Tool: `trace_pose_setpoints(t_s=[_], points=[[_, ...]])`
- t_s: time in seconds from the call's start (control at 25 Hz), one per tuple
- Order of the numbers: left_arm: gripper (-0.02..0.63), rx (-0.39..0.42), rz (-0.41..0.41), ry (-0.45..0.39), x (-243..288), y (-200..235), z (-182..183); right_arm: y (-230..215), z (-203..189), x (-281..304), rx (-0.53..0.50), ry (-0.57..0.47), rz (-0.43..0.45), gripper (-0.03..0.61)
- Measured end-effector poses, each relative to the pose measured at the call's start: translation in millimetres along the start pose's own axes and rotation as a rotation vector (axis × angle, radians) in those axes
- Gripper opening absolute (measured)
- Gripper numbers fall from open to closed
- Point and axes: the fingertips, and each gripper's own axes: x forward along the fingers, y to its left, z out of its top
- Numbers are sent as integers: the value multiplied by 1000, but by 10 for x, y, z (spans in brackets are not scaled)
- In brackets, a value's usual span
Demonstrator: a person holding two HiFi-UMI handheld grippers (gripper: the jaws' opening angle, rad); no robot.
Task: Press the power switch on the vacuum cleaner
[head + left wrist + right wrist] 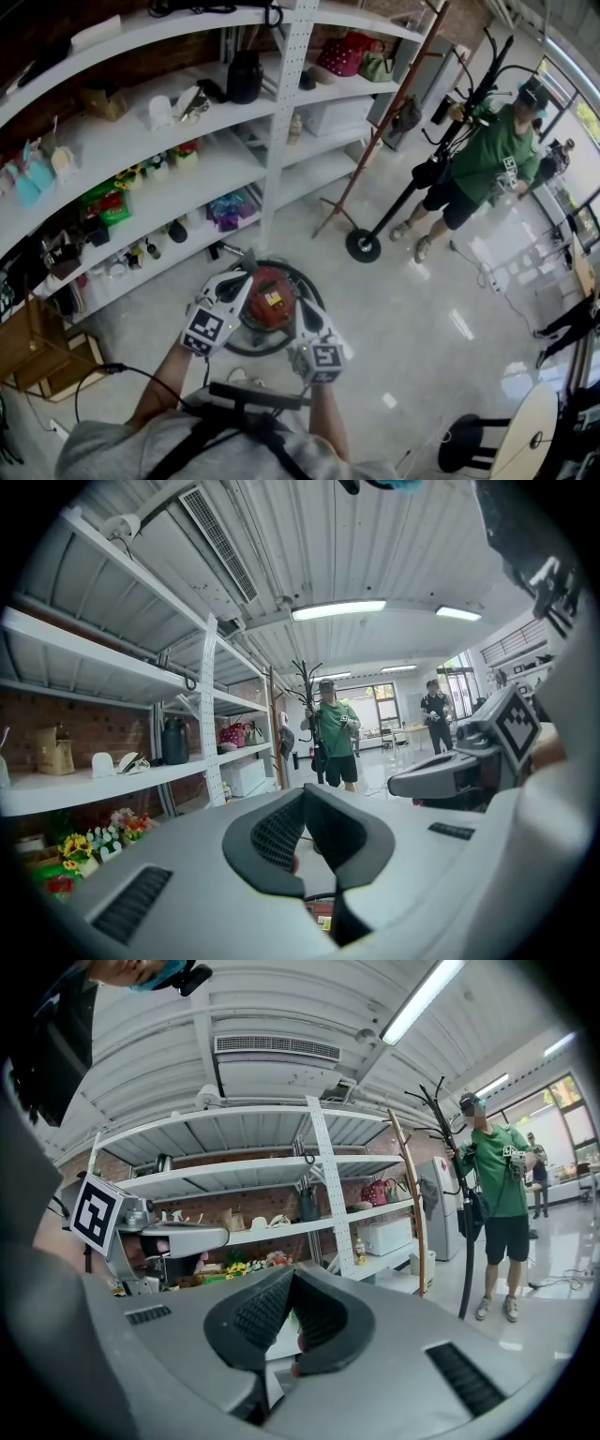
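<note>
My left gripper (pixel 244 277) sits left of centre in the lower half of the head view. Its own view shows the black pads (pixel 272 836) pressed together at the tips, with nothing between them. My right gripper (pixel 303 306) sits just right of centre, and its jaws are likewise closed tip to tip on nothing. Each gripper carries a cube with square black-and-white markers that bear no letters.

The red vacuum cleaner (pixel 267 298) sits on the floor at lower centre, between the two grippers. The left tips are over its upper left edge and the right tips are at its right edge; I cannot tell whether either touches it. Through the gap behind the left pads a sliver of red shows low in the frame. It has a yellow label (pixel 274 299) on top with print too small to read, and I cannot pick out the power switch.

White shelves (pixel 187 155) fill the upper left. At upper right a person in a green shirt (pixel 487 155) stands beside a black coat stand (pixel 427 164).
</note>
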Motion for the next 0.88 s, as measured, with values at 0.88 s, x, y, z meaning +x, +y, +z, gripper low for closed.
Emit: trace_pose_setpoints(t_s=[0.88], points=[[6, -13, 25, 9, -74, -31, -47, -11, -140, -54, 2, 14, 15, 11]])
